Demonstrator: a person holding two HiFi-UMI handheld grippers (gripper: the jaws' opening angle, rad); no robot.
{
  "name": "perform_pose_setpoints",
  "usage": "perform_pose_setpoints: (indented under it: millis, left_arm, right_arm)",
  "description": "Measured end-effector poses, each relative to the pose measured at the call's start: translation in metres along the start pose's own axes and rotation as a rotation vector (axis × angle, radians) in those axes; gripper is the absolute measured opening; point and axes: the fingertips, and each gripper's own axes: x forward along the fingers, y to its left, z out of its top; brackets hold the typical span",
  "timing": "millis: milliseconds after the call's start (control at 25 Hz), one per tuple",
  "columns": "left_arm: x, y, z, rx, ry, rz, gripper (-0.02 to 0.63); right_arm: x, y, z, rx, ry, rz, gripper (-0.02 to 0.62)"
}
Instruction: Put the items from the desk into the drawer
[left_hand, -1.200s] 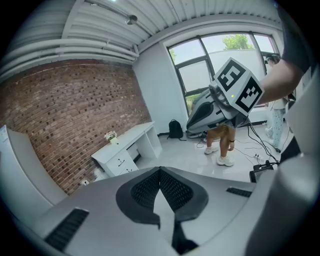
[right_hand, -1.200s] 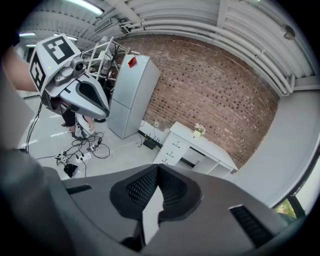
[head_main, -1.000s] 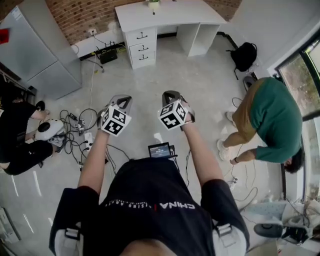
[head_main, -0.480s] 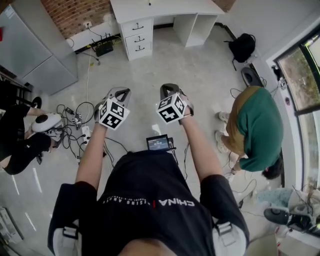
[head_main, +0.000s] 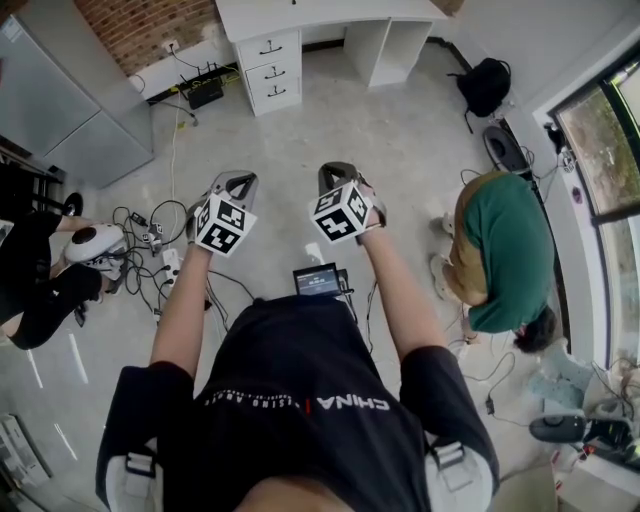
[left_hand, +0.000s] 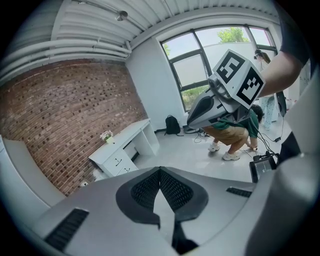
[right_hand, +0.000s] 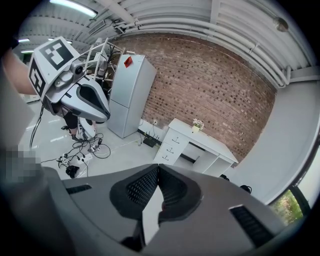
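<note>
Task looks basically not started, I'd say. The white desk (head_main: 330, 12) is well across the room, its drawers (head_main: 268, 68) are all shut, and the little potted plant (right_hand: 198, 124) sits on top. Both arms stretch forward, with left gripper (head_main: 236, 182) and right gripper (head_main: 338, 172) side by side, aimed deskward, jaws pinched together on nothing.
</note>
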Motion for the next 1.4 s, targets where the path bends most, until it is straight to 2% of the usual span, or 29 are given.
perform_pose_setpoints:
  millis: [160,480,800,1040,1400]
  left_arm:
    - [0.013,-0.01,0.008,0.003,0.006,0.006,0.011]
    - [0.05,-0.023,0.046,-0.032,0.003,0.033,0.011]
    - [0.086,-0.02,0.041,-0.032,0.038,0.012,0.011]
    - [0.131,0.026,0.037,-0.031,0.025,-0.012,0.011]
    - [0.23,0.139,0.037,-0.007,0.005,-0.086,0.011]
  right_arm:
    - [0.0,-0.013,-0.015,0.025,-0.013,0.015,0.015]
    - [0.007,-0.066,-0.053,0.037,-0.002,0.042,0.015]
    - [0.036,-0.089,-0.07,0.043,0.017,0.067,0.015]
    - [0.085,-0.106,-0.055,0.062,0.033,0.072,0.017]
    - [0.197,-0.162,-0.003,0.088,0.084,0.041,0.017]
